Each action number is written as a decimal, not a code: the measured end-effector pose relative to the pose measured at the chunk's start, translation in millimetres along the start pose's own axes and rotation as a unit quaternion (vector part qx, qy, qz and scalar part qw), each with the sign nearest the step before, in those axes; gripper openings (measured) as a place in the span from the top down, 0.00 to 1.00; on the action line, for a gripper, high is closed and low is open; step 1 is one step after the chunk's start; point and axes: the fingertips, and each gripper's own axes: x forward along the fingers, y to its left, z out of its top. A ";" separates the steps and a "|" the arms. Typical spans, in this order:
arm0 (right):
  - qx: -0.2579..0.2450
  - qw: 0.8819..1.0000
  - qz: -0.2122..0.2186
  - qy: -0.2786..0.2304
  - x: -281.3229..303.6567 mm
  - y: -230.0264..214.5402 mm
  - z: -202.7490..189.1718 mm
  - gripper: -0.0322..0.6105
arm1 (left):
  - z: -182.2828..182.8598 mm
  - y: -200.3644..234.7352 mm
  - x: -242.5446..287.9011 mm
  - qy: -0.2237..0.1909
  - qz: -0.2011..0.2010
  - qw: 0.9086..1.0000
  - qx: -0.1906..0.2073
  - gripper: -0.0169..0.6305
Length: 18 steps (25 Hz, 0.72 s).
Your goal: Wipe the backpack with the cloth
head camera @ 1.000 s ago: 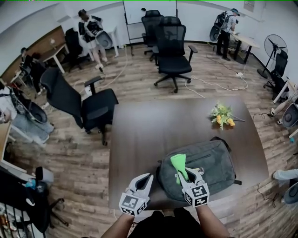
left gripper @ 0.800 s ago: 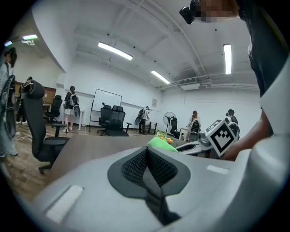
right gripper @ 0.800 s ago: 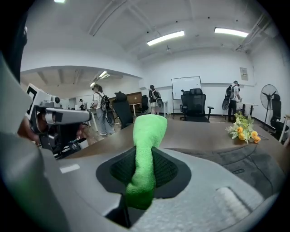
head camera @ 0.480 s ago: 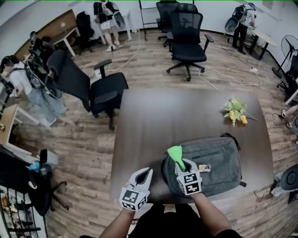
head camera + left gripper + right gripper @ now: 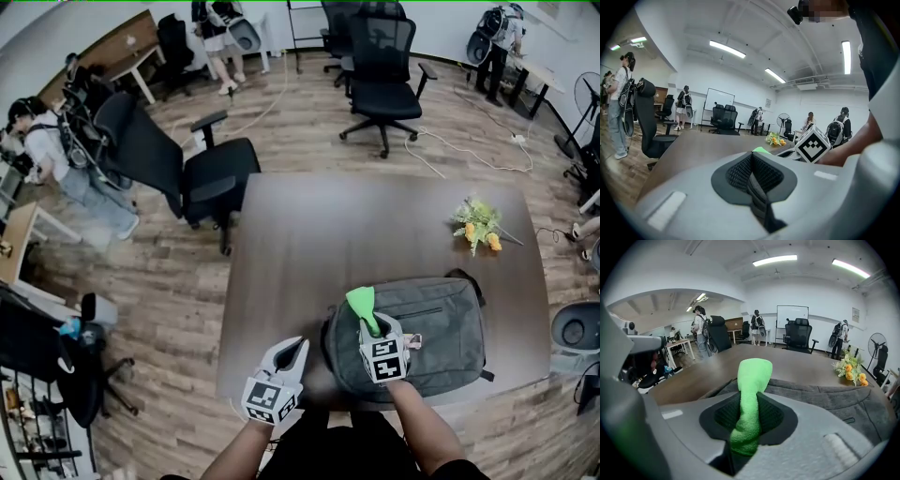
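A grey backpack (image 5: 431,328) lies flat on the dark brown table (image 5: 309,244), near its front right edge. My right gripper (image 5: 376,330) is over the backpack's left part, shut on a bright green cloth (image 5: 362,305) that sticks out ahead of the jaws. In the right gripper view the cloth (image 5: 751,394) is pinched between the jaws, with the backpack (image 5: 820,397) just beyond it. My left gripper (image 5: 292,354) hovers at the table's front edge, left of the backpack, jaws shut on nothing. In the left gripper view my left gripper (image 5: 752,171) faces across the table.
A small bunch of yellow flowers (image 5: 480,227) lies at the table's far right. Black office chairs (image 5: 192,173) stand left of and behind the table. Several people with backpacks (image 5: 66,155) stand around the room. A fan (image 5: 592,94) is at far right.
My right gripper has moved a little forward and right over the backpack with the cloth in it. The head view has shifted slightly; the left gripper stays at the table's front edge.
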 end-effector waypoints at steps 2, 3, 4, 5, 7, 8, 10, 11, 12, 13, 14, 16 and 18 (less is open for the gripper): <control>0.003 1.000 -0.007 0.002 0.1 -8.6 -1.1 0.81 | 3.3 -3.3 3.1 0.004 -0.001 1.000 0.000 0.95; 0.003 1.000 -0.011 0.005 -0.7 -13.1 -1.4 0.81 | 5.1 -5.1 5.0 0.006 -0.001 1.000 0.000 0.94; 0.002 1.000 -0.015 0.009 -2.0 -17.2 -1.9 0.81 | 6.2 -6.8 7.0 0.007 -0.002 1.000 0.000 0.94; 0.000 1.000 -0.019 0.015 -3.3 -21.0 -2.8 0.81 | 6.5 -8.4 9.1 0.008 -0.004 1.000 0.001 0.94; -0.008 0.999 -0.029 0.024 -5.6 -30.0 -5.3 0.81 | 5.2 -11.3 14.2 0.005 -0.010 1.000 0.006 0.95; -0.009 0.999 -0.033 0.026 -6.8 -35.2 -6.0 0.81 | 4.8 -12.6 16.8 0.003 -0.013 1.000 0.008 0.95; -0.006 0.999 -0.041 0.028 -9.0 -45.5 -6.4 0.81 | 5.1 -14.1 20.2 0.004 -0.017 1.000 0.012 0.94; -0.003 0.999 -0.045 0.030 -10.2 -50.7 -7.0 0.81 | 4.9 -14.5 21.0 0.006 -0.018 1.000 0.013 0.94; 0.000 0.998 -0.051 0.033 -11.6 -56.4 -8.2 0.81 | 4.2 -14.9 21.6 0.008 -0.018 1.000 0.014 0.95; 0.002 0.998 -0.057 0.036 -13.2 -62.7 -9.8 0.81 | 3.4 -15.4 22.2 0.011 -0.018 1.000 0.013 0.95; 0.002 0.997 -0.065 0.040 -15.2 -69.7 -11.4 0.81 | 3.0 -16.3 23.0 0.013 -0.018 1.000 0.013 0.95; -0.005 0.995 -0.085 0.045 -20.3 -84.7 -13.4 0.81 | 3.1 -18.7 24.9 0.017 -0.019 1.000 0.012 0.95; -0.016 0.993 -0.107 0.050 -26.6 -100.8 -13.5 0.81 | 2.0 -20.9 28.0 0.016 -0.023 1.000 0.014 0.94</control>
